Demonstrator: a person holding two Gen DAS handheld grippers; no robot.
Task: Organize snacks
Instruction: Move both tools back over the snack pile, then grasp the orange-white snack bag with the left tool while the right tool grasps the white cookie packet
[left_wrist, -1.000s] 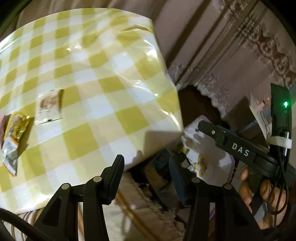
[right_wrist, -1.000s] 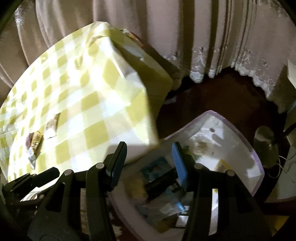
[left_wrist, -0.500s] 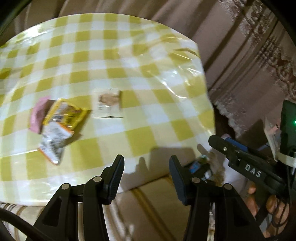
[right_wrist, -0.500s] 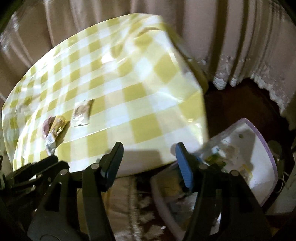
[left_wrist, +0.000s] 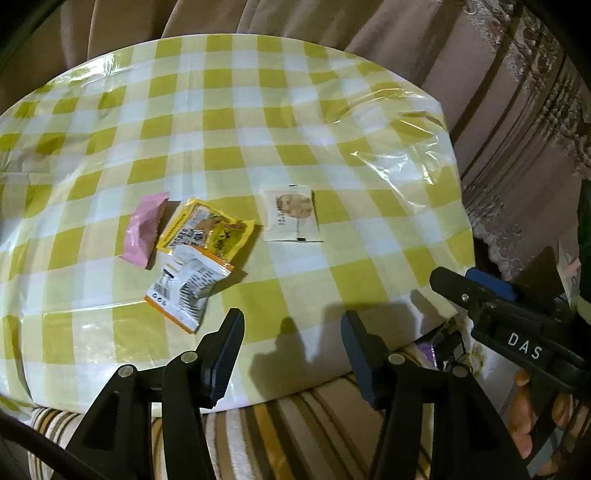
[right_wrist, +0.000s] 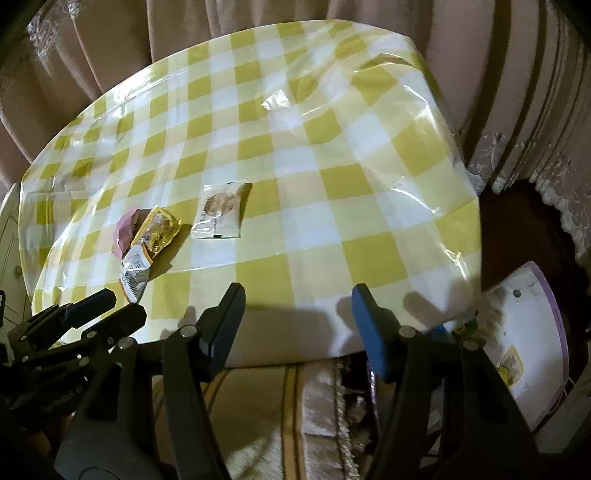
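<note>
Several snack packets lie on the yellow-checked table (left_wrist: 295, 110): a pink packet (left_wrist: 144, 229), a yellow packet (left_wrist: 207, 232), a white-and-orange packet (left_wrist: 188, 291) and, apart to the right, a white cookie packet (left_wrist: 291, 214). My left gripper (left_wrist: 291, 332) hovers over the table's near edge, its jaws opening with nothing between them. The right gripper (right_wrist: 297, 306) also hangs at the near edge, jaws opening and empty; the same packets (right_wrist: 147, 236) lie ahead to its left, the cookie packet (right_wrist: 221, 214) nearer. The right gripper's fingers (left_wrist: 491, 295) show at the left view's right side.
A white bin with a purple rim (right_wrist: 535, 332) stands on the floor right of the table, with snacks inside. Curtains (right_wrist: 517, 92) hang behind the table. A striped rug (left_wrist: 295, 435) lies below the near edge. A hand (left_wrist: 524, 413) holds the right gripper.
Both views have swung from the floor bin to the left onto the tabletop; the packets moved toward the centre. Both grippers' jaws stand a little wider.
</note>
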